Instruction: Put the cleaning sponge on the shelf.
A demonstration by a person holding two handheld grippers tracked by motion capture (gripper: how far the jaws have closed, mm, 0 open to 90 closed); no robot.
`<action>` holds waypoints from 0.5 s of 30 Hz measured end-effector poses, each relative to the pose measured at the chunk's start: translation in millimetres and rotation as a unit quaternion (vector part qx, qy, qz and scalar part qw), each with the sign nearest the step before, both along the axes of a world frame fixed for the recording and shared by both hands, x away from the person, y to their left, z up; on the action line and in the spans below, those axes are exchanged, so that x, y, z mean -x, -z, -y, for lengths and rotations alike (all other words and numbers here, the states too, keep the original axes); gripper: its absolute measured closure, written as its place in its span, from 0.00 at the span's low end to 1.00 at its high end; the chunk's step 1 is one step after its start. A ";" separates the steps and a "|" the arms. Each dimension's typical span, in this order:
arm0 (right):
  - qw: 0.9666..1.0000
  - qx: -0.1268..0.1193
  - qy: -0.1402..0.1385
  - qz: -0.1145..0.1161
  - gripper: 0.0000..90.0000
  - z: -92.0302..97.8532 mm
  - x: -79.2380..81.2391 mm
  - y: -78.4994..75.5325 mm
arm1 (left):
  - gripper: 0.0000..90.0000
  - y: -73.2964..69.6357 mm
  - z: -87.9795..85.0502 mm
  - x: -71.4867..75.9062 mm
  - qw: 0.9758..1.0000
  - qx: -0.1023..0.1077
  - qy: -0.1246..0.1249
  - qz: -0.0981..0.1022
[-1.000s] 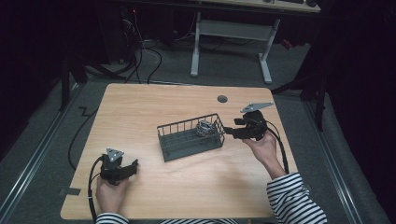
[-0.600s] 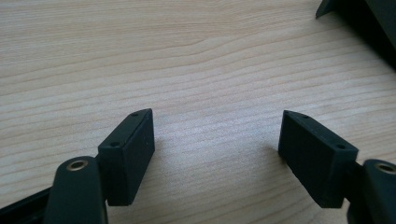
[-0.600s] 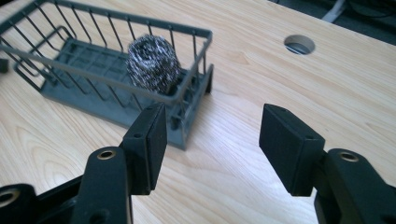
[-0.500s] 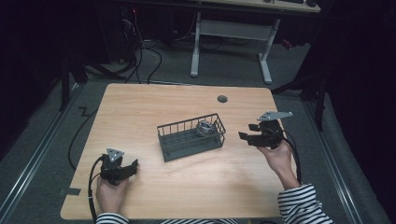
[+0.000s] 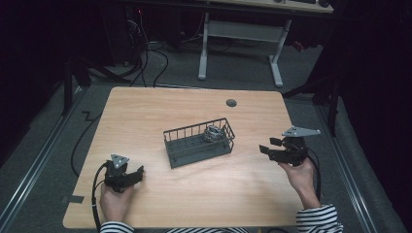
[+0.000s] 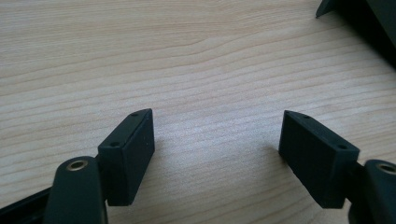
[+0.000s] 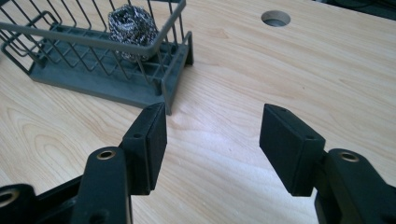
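Wooden and pale, the surface [image 5: 194,116] carries a grey wire basket [image 5: 199,144] near its middle, tilted a little so its long side runs from 8 o'clock to 2 o'clock. A steel scourer [image 5: 213,133] sits inside the basket at its 2 o'clock end, a crinkled silver ball against the wires. A round hole [image 5: 231,103] lies in the surface toward 1 o'clock, well apart from the basket.

At 3 o'clock of the basket a hand [image 5: 299,174] holds the right tool [image 5: 266,149], its jaws pointing toward the basket and spread wide with nothing between them. In the right gripper view the basket's near corner stands just beyond the left jaw, apart from it, with bare wood in the gap.

At 8 o'clock the other hand [image 5: 112,201] holds the left tool [image 5: 140,172] low over the surface, well apart from the basket. Its jaws are also spread wide over bare wood and hold nothing. A cable [image 5: 96,182] loops from it toward the near edge.
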State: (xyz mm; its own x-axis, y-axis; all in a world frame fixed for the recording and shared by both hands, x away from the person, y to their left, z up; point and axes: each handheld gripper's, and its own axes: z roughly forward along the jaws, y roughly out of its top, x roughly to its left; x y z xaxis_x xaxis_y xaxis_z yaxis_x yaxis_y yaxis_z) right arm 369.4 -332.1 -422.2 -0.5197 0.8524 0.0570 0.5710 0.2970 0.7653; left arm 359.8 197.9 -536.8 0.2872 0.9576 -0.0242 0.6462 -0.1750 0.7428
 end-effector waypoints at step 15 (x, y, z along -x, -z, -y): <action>0.999 -0.030 0.018 -0.003 0.47 13.1 22.4 30.2 | 0.30 0.1 0.2 0.0 1.000 -0.001 0.000 0.000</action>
